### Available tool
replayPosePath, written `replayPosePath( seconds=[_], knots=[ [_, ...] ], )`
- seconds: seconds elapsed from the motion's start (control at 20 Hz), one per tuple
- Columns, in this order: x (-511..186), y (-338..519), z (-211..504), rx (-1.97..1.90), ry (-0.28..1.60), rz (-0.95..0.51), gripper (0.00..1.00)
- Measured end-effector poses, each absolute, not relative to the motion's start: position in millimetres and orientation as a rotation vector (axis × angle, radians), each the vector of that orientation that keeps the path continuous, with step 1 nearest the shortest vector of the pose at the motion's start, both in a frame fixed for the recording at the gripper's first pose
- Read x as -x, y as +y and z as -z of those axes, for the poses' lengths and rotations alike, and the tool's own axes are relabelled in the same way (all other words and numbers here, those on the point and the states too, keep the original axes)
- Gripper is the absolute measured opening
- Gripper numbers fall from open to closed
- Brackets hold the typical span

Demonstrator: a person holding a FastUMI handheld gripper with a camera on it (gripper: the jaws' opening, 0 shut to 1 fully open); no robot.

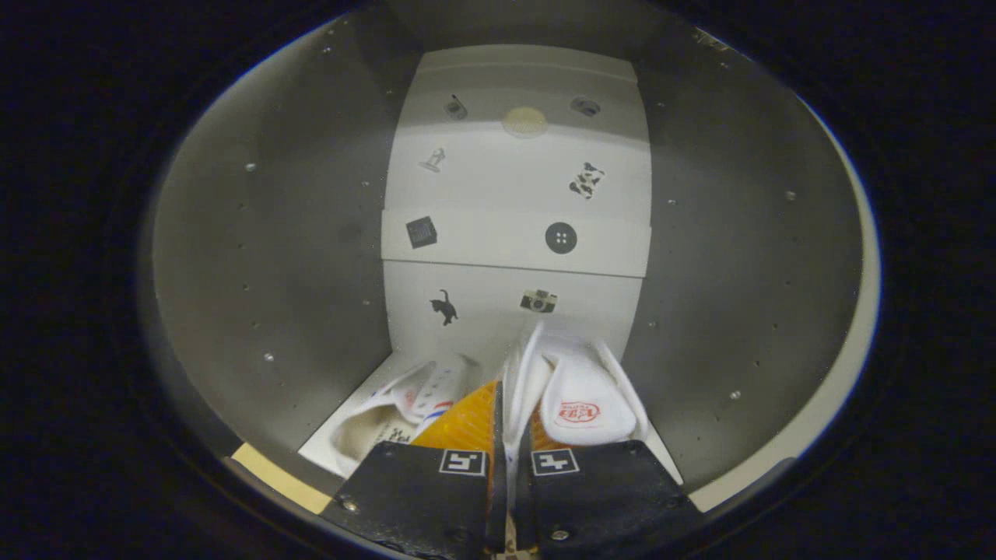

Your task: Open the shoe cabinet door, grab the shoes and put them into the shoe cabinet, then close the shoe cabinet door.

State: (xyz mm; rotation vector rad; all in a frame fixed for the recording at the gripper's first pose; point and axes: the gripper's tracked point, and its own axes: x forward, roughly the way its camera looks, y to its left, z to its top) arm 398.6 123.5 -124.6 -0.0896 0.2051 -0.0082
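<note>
gripper is reaching inside the shoe cabinet, fingers pinching the thin collar edge of the white shoes resting on the cabinet floor — they're looking light and soft, so a firm rim grip is suiting best.

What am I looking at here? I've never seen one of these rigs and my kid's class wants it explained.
The camera rides on a hand-held gripper and looks forward along its two black fingers. It is reaching inside a white shoe cabinet, whose back wall carries small stickers, such as a cat and a button. The fingers are closed on the edge of a white shoe, holding it over the cabinet floor. A second white shoe already lies there, just ahead of the other finger.
</note>
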Motion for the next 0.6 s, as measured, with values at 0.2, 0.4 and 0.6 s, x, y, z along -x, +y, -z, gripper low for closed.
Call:
replayPosePath(
  seconds=[0.2, 0.4, 0.6],
  knots=[
    [-438.0, 120.0, 133.1, 0.095, 0.239, 0.026, 0.08],
    [-455.4, 121.0, 166.8, 0.074, 0.329, 0.014, 0.09],
    [-460.1, 130.1, 187.8, 0.085, 0.412, -0.012, 0.09]
  ],
)
